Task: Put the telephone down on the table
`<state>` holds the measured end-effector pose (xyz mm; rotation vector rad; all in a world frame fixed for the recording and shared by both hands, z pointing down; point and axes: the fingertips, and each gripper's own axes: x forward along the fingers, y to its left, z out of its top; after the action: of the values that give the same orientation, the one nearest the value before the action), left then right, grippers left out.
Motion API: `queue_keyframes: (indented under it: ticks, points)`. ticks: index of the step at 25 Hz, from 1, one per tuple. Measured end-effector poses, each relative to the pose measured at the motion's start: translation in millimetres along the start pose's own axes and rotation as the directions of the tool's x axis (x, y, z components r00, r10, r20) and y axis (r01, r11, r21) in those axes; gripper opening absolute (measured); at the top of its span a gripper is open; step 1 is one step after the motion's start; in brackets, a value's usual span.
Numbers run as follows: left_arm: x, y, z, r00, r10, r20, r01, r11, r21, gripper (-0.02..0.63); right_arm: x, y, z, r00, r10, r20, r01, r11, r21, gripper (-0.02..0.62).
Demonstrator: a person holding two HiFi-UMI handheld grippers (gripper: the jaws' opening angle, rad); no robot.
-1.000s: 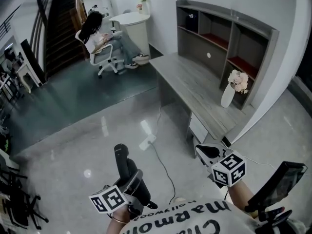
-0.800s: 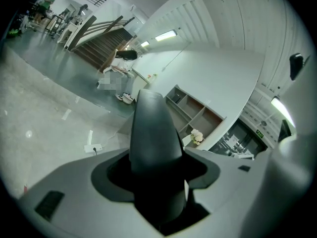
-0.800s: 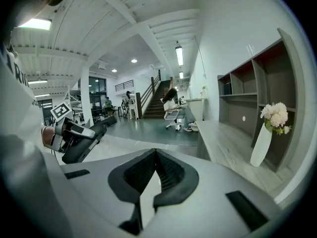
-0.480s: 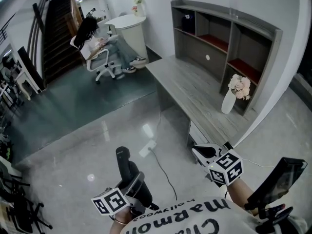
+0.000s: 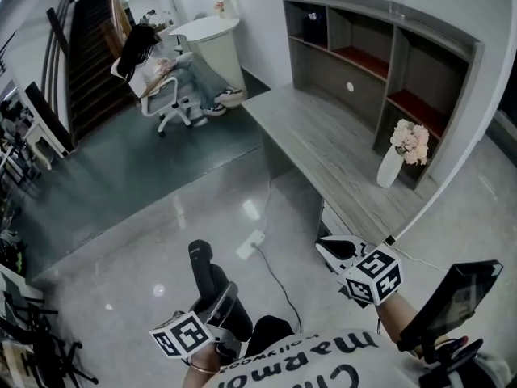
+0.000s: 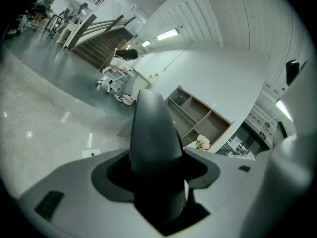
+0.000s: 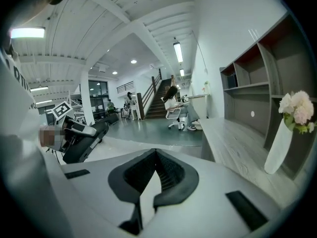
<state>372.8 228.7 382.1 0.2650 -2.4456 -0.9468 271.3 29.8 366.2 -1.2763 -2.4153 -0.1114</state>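
Squarely, the telephone [image 6: 151, 128] sits clamped between the left gripper's [image 6: 152, 162] fingers [image 6: 69, 197].

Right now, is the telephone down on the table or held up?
Held: the left hand-held gripper is shut on the dark telephone, which is apart from the grey table.

Desk [image 5: 323, 148] near edge free — vase [image 5: 389, 168], shelving [image 5: 380, 63] beyond
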Motion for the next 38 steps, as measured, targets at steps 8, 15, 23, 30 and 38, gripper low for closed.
queue_keyframes:
  ticks: [8,15,23,30,38]
  points:
    - [49,39,39,0.993,-0.072,-0.094,0.072,0.997,-0.004,0.273,41,-16,3,0.995,-0.092,-0.038,0.095,0.992,0.083,0.006]
    - [78,65,126,0.981,-0.146,-0.124,0.154,0.986,0.059,0.273,99,-21,62,0.987,-0.159,0.036,0.151,0.975,0.165,0.006]
    - [105,117,197,0.97,-0.174,-0.168,0.194,0.974,0.116,0.273,165,-24,95,0.966,-0.248,0.068,0.231,0.955,0.188,0.006]
    - [121,145,229,0.96,-0.196,-0.199,0.225,0.966,0.131,0.273,203,-19,105,0.959,-0.278,0.051,0.262,0.943,0.203,0.006]
    - [136,155,238,0.95,-0.218,-0.224,0.253,0.956,0.146,0.273,220,-27,90,0.947,-0.322,0.006,0.309,0.915,0.258,0.006]
